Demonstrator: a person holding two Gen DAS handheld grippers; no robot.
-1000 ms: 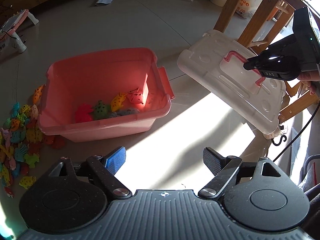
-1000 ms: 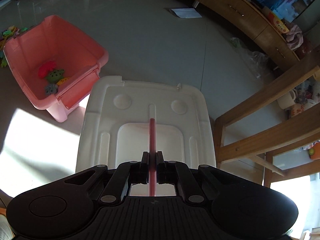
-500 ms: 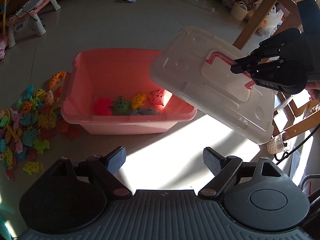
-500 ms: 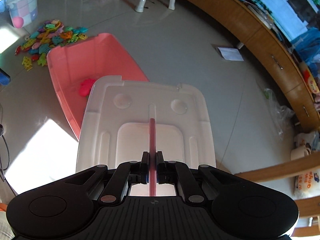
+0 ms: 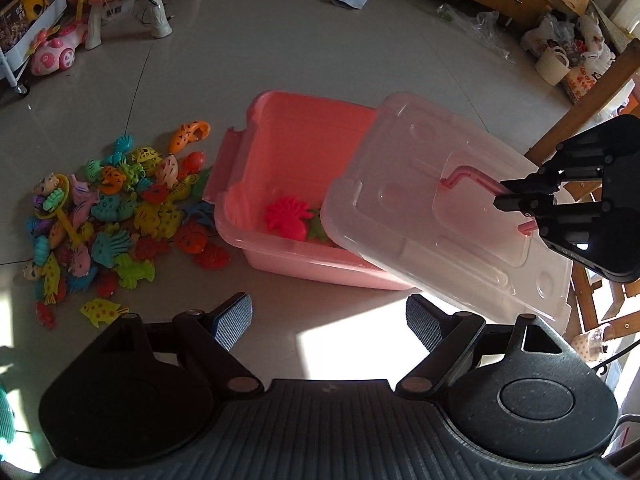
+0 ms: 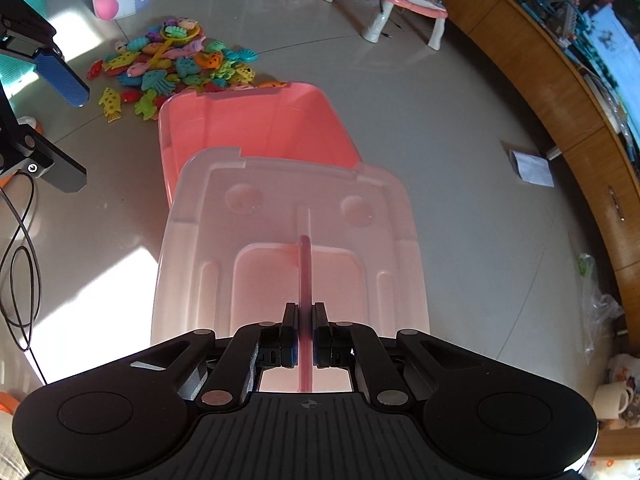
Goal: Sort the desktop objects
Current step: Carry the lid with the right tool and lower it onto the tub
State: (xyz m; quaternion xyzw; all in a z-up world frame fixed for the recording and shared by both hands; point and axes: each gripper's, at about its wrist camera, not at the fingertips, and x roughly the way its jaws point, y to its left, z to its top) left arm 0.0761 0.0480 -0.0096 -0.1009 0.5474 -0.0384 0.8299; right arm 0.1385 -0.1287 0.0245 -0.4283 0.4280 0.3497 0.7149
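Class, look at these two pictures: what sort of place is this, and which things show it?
Probably a home living room or playroom: bright plastic toy fish heaped on the tiled floor, a pink ride-on toy car, a long wooden cabinet.

Two wrist fisheyes angled steeply at the floor, both close above pink bin (image 5: 296, 148) (image 6: 256, 124)

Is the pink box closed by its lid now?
No, open: the lid hangs tilted from the right gripper, covering only part of the pink box.

Lid (image 5: 420, 200) hides bin (image 5: 296, 148) right half, most toys inside.
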